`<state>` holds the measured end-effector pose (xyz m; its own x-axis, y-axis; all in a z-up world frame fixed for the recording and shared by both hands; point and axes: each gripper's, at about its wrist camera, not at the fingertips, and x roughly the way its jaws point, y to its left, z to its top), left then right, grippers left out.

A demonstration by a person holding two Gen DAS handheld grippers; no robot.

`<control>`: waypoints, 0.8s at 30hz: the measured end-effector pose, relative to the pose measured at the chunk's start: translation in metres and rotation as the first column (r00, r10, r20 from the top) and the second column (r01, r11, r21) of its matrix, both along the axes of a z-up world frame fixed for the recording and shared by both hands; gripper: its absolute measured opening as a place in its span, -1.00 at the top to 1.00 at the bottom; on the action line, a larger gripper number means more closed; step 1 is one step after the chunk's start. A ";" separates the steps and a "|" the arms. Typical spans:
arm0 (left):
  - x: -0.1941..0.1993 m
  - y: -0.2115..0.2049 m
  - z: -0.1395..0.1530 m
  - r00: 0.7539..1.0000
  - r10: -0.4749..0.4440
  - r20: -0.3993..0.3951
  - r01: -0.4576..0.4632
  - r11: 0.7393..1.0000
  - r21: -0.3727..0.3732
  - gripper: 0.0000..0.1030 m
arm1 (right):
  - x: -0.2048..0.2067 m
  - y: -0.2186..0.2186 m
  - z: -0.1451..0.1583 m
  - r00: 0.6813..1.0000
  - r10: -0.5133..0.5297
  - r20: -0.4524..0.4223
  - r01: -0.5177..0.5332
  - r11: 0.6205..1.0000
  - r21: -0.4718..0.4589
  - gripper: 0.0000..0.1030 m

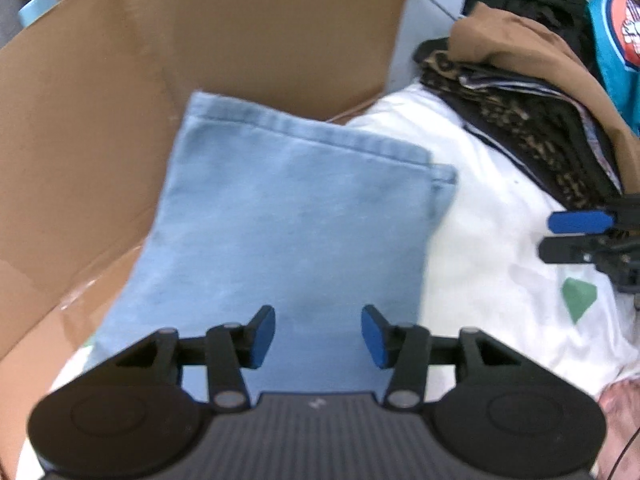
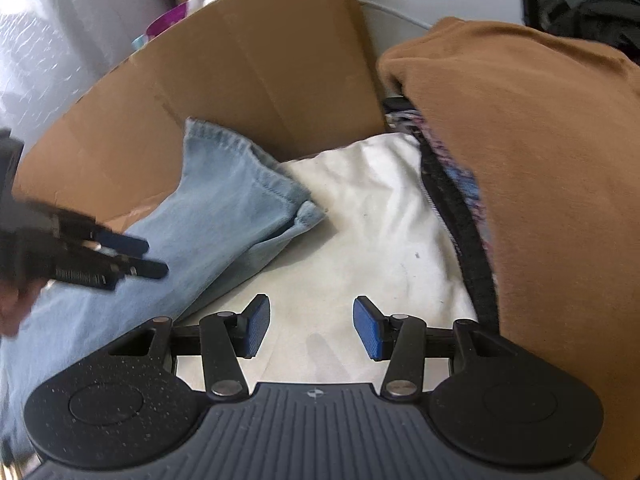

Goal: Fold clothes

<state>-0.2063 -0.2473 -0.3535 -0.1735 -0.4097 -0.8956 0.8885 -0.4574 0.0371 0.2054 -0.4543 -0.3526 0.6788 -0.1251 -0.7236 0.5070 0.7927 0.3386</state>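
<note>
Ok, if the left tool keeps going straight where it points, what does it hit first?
Most likely the jeans: the left tool points down at the folded denim, open, nothing between its fingers. Depth is hard to judge.

Parted left tongs [image 1: 318, 336] above folded jeans [image 1: 280, 216]

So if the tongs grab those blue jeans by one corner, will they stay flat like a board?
Probably not. The blue jeans are soft denim, already draped over the white cloth, so they would likely sag. They look thick and doubled over, so perhaps heavyish. The rough weave probably won't slip much.
</note>
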 end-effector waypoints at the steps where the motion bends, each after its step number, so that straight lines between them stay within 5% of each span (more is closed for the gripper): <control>1: -0.006 0.000 -0.003 1.000 -0.001 0.002 0.001 1.000 -0.004 -0.12 | 0.000 -0.001 -0.001 1.000 -0.006 0.003 0.006 1.000 0.009 -0.04; 12: -0.037 0.009 -0.025 0.999 -0.023 0.030 0.024 0.999 -0.034 -0.19 | 0.004 -0.001 0.000 1.000 -0.012 0.005 0.012 1.000 0.007 -0.04; 24: -0.048 0.010 -0.027 0.995 0.060 0.078 -0.053 0.995 -0.090 0.14 | 0.004 0.007 -0.003 0.999 0.018 -0.029 -0.018 1.000 0.006 -0.04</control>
<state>-0.2540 -0.2376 -0.3810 -0.0763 -0.4945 -0.8658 0.9053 -0.3983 0.1477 0.2099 -0.4471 -0.3551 0.6592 -0.1087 -0.7441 0.5024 0.7999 0.3283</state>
